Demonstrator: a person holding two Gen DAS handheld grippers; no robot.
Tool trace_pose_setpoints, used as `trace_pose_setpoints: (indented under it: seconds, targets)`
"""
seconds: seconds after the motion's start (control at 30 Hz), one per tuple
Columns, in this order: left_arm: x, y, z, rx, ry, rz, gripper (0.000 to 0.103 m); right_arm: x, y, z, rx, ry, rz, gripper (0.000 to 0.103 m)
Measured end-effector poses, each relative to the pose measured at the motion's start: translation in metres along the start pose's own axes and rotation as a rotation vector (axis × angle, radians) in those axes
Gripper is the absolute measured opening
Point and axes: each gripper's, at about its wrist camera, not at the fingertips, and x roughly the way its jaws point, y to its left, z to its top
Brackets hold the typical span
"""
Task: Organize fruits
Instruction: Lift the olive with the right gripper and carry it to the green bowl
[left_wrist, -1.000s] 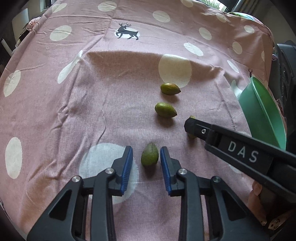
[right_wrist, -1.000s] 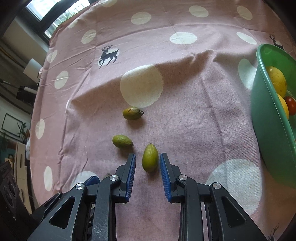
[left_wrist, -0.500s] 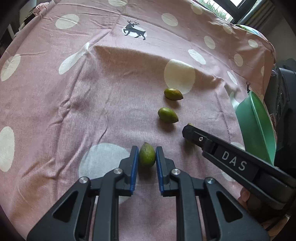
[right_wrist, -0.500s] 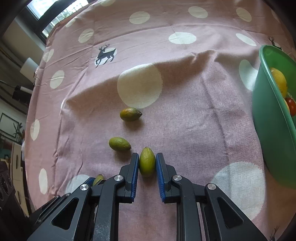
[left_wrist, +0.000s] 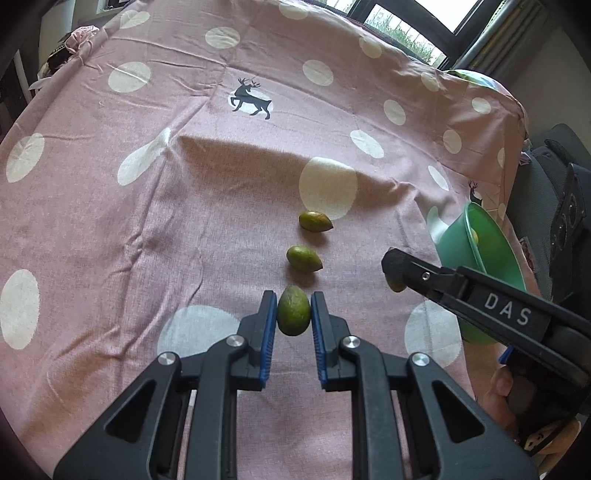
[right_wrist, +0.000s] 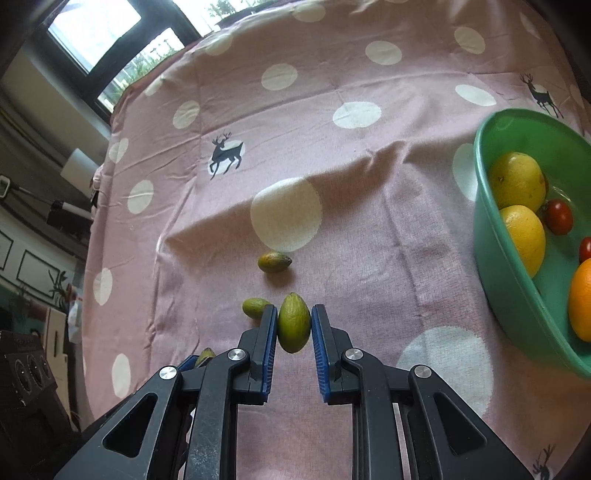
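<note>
Tongs (left_wrist: 294, 314) (right_wrist: 294, 325) slant downward, each clamping one green fruit (left_wrist: 293, 315) (right_wrist: 294, 322).

a table draped in a dusty-pink cloth (left_wrist: 184, 206) with large white polka dots and small dark deer prints (left_wrist: 251, 98) — creased and rumpled across the middle. beyond its far edge, dark-framed windows (right_wrist: 110, 48) let in bright daylight, with greenery outside. a cream wall (right_wrist: 33, 110) runs below the window. at the left edge of the right wrist view, a dark speaker cabinet (right_wrist: 26, 369) and framed pictures (right_wrist: 33, 269) — dim and blurred.
</note>
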Motion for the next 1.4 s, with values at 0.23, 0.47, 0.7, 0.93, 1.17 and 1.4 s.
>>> trace_pose_setpoints:
  seconds: [0.23, 0.47, 0.7, 0.93, 1.17, 1.4]
  targets:
    - [0.002, -0.023, 0.001, 0.055, -0.015, 0.001, 0.018, -0.023, -0.010, 0.004, 0.036, -0.066, 0.025, 0.021]
    - [-0.007, -0.045, -0.001, 0.132, -0.059, -0.012, 0.018, -0.051, -0.028, 0.008, 0.080, -0.141, 0.030, 0.021]
    - [-0.023, -0.076, 0.007, 0.180, -0.084, -0.109, 0.018, -0.084, -0.059, 0.010, 0.169, -0.238, 0.036, 0.021]
    - [-0.020, -0.113, 0.016, 0.258, -0.093, -0.127, 0.018, -0.113, -0.099, 0.008, 0.274, -0.333, -0.029, 0.021]
    - [-0.010, -0.149, 0.020, 0.311, -0.082, -0.159, 0.018, -0.125, -0.126, 0.004, 0.361, -0.367, -0.073, 0.021]
    - [0.009, -0.178, 0.022, 0.355, -0.051, -0.192, 0.018, -0.136, -0.151, -0.003, 0.429, -0.396, -0.079, 0.021]
